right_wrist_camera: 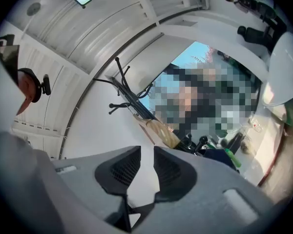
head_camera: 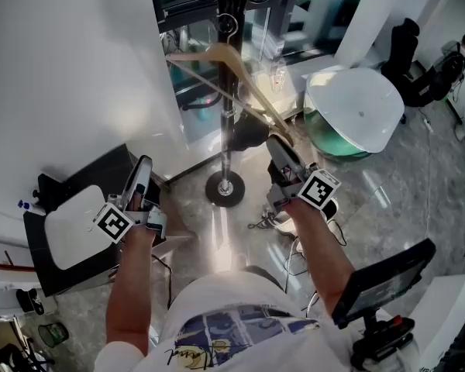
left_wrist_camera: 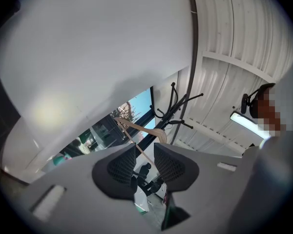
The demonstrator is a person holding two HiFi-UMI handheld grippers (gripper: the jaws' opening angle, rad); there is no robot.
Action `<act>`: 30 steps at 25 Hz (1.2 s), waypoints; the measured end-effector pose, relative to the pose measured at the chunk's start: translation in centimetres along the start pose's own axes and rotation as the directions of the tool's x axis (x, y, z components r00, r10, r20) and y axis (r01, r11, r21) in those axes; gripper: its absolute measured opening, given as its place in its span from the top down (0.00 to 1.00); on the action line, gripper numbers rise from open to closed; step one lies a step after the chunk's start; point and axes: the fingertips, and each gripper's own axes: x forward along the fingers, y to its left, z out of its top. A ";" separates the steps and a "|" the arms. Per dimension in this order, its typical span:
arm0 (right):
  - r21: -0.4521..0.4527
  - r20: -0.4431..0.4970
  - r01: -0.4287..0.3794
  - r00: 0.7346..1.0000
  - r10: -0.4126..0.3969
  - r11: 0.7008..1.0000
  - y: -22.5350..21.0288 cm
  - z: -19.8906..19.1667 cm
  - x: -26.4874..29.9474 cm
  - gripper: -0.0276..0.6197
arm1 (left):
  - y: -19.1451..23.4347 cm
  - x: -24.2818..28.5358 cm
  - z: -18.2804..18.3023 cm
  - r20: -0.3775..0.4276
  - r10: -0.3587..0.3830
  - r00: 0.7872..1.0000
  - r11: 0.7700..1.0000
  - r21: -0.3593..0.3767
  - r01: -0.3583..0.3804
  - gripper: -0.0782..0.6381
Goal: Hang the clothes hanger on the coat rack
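You are holding the left gripper and right gripper apart and empty, the hanger apparently hanging on the rack already.

Light: bright daylight from window
Glare: on glossy floor
Gripper views: fisheye-bent, dark corners

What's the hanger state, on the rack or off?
On, apparently: hanger hook sits on the coat rack; left claw and right claw open, empty.
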 end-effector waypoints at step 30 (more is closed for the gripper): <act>-0.486 -0.214 0.061 0.959 -0.186 0.872 25.1 -16.6 -12.8 0.94 | -15.2 -20.4 -8.3 -0.577 -0.049 0.815 0.873 0.371 0.315 0.89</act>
